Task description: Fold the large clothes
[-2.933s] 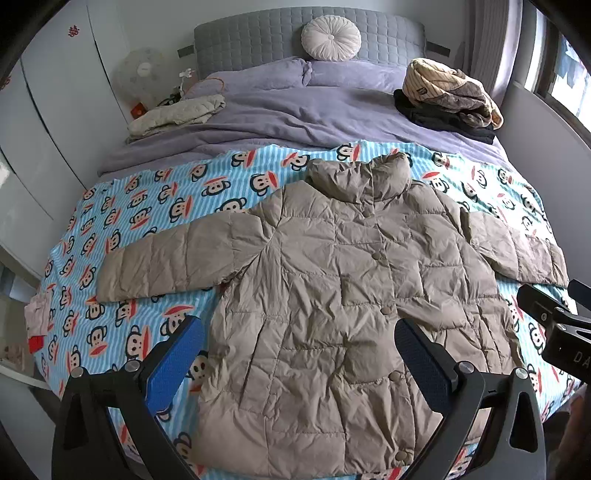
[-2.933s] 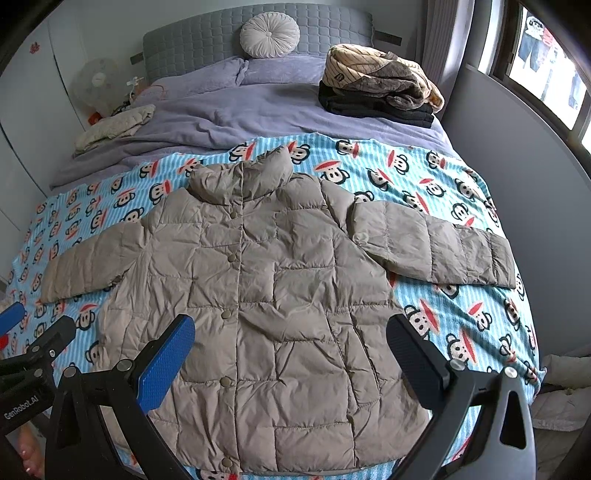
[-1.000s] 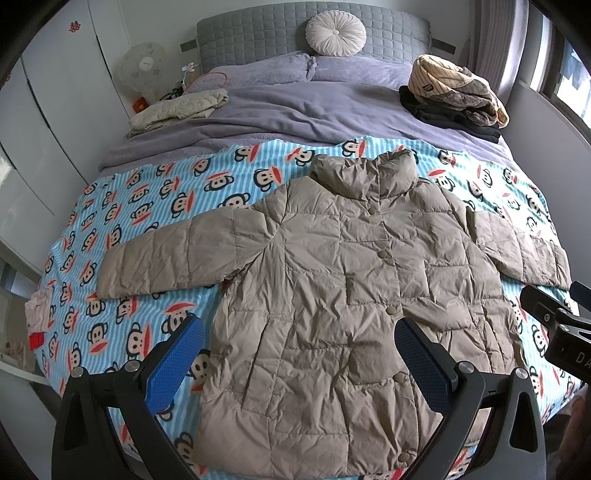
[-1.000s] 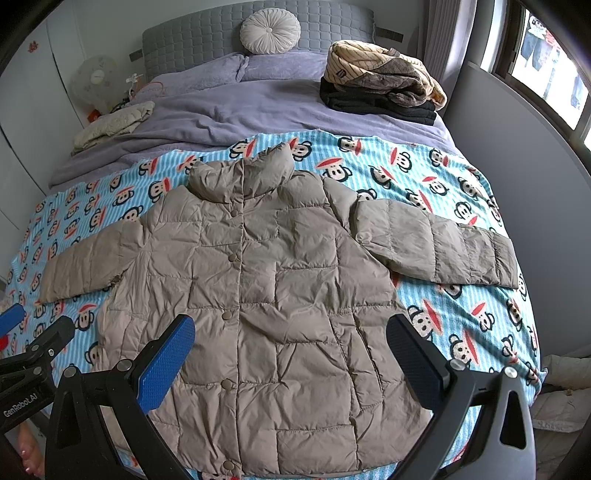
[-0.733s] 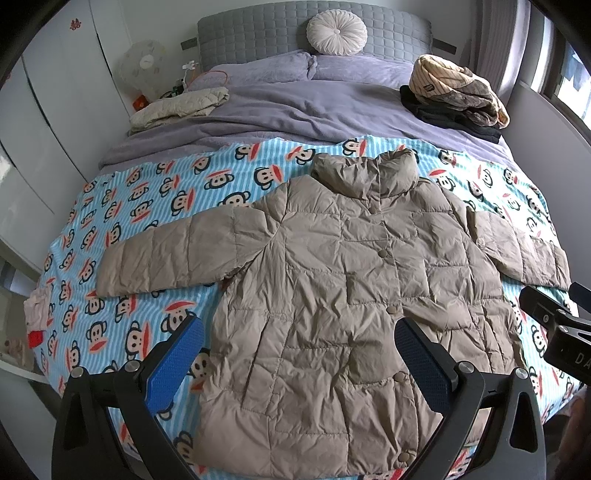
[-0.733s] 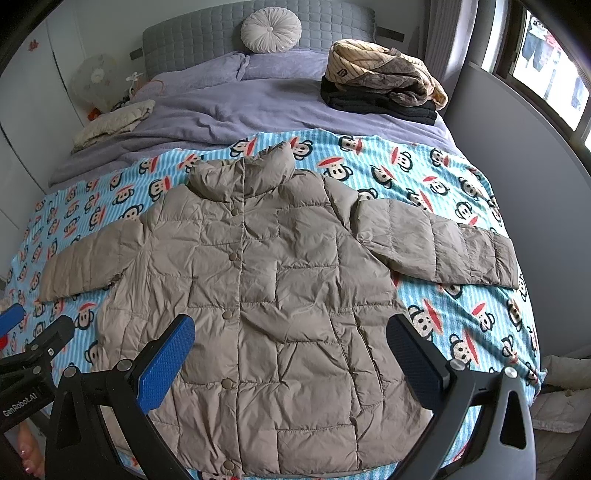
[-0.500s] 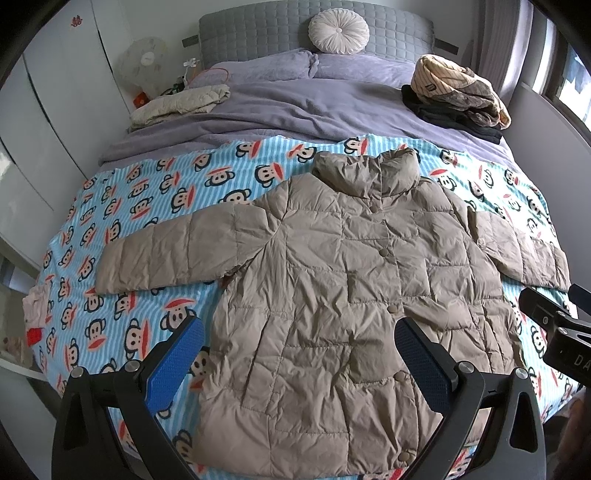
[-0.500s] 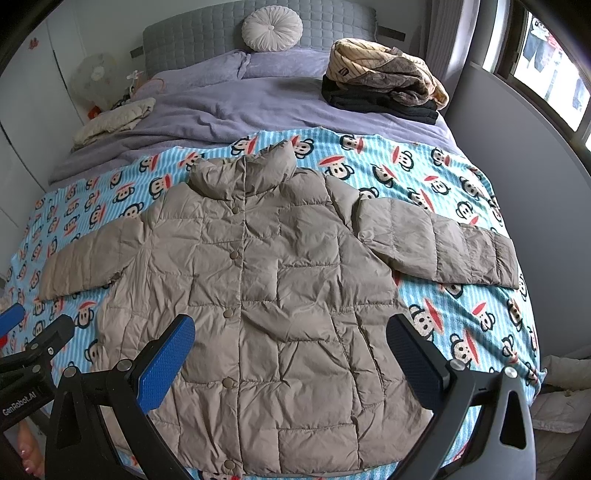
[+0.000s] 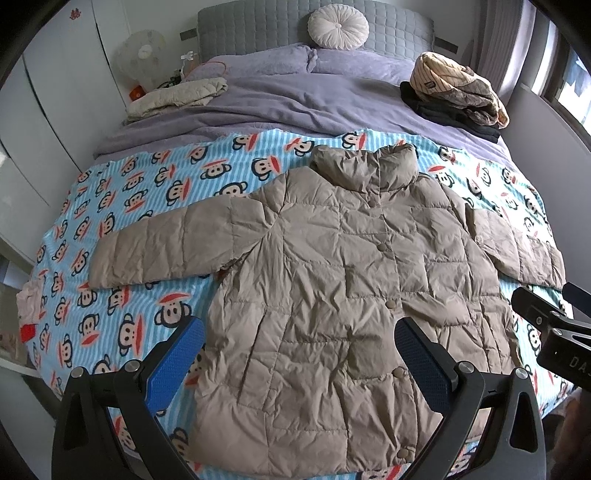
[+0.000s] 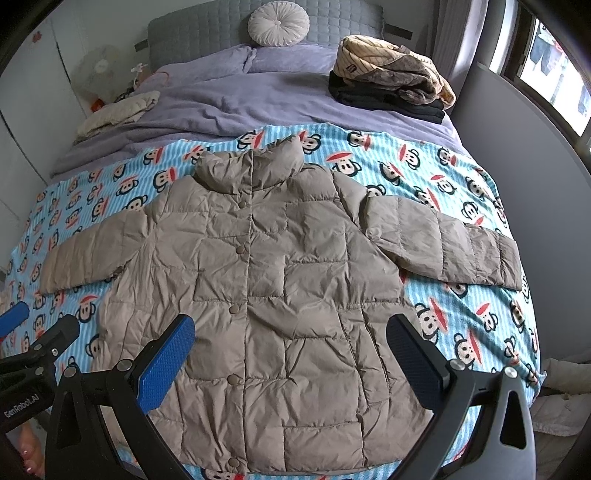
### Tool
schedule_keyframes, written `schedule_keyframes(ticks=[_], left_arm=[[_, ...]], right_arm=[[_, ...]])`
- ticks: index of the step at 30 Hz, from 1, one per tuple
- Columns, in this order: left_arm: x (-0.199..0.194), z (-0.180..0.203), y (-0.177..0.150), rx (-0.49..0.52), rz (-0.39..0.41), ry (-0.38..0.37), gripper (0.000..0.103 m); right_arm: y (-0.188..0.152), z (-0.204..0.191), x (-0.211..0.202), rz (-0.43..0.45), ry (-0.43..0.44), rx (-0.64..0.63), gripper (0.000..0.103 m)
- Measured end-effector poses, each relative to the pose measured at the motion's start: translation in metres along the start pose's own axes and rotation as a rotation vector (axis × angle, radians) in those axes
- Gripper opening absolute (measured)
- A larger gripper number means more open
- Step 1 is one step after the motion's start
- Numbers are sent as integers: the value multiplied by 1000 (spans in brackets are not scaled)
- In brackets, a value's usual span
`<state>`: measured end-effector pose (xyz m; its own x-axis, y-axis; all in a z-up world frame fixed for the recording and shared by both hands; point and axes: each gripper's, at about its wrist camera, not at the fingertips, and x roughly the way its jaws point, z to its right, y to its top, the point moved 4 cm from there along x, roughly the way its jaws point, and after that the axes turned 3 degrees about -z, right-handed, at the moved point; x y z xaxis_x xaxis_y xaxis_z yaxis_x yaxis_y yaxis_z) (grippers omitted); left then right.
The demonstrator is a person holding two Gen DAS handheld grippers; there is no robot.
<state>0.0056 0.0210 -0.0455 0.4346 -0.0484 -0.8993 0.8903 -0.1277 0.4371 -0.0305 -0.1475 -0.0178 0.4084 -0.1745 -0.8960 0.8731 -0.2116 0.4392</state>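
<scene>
- The puffer jacket (image 9: 332,295) lay flat, front up and buttoned, on the monkey-print blanket (image 9: 147,192) across the bed, sleeves spread.
- Over the last seconds both views barely shifted, and the jacket had not moved.
- The left tool (image 9: 299,350) and right tool (image 10: 291,347) hovered wide and empty above the hem, so folding had apparently not begun.

A home bedroom, as I see it through both wrist cameras.

I see a bed (image 9: 258,107) with a grey quilted headboard (image 9: 258,22), purple pillows (image 9: 362,62), a round cushion (image 9: 338,23), white wardrobe doors (image 9: 48,110) and a window (image 10: 554,55).
</scene>
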Motion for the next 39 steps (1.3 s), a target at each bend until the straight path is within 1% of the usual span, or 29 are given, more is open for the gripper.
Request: schedule_keyframes(ticks=[3, 7, 11, 13, 17, 20, 24, 27, 29, 32, 34, 36, 39], left_arm=[[3, -2, 4, -6, -17, -14, 103], [11, -11, 4, -29, -41, -38, 103], [27, -36, 8, -88, -56, -66, 103], [39, -54, 11, -128, -66, -81, 103], [69, -107, 12, -246, -74, -109, 103], [97, -154, 14, -352, -73, -131, 103], [140, -224, 16, -514, -44, -173, 103], [177, -273, 15, -613, -32, -177, 103], [203, -299, 15, -661, -43, -169, 103], [242, -330, 17, -681, -73, -147, 103], [259, -346, 18, -705, -89, -140, 103], [272, -362, 20, -748, -81, -152, 103], [284, -381, 29, -798, -44, -150, 103]], right_arm=[[2, -3, 1, -9, 5, -1, 103], [3, -7, 8, -30, 69, 22, 103], [1, -20, 19, -61, 142, 25, 103], [-2, -31, 29, -101, 173, 26, 103], [-8, -62, 48, -163, 150, -22, 103], [-15, -83, 60, -201, 177, -39, 103], [-22, -114, 80, -235, 199, -60, 103], [-27, -137, 96, -257, 217, -69, 103], [-29, -151, 107, -273, 220, -84, 103], [-29, -170, 122, -277, 224, -98, 103], [-28, -179, 131, -278, 225, -101, 103], [-24, -189, 142, -285, 229, -102, 103], [-14, -200, 154, -262, 233, -116, 103]])
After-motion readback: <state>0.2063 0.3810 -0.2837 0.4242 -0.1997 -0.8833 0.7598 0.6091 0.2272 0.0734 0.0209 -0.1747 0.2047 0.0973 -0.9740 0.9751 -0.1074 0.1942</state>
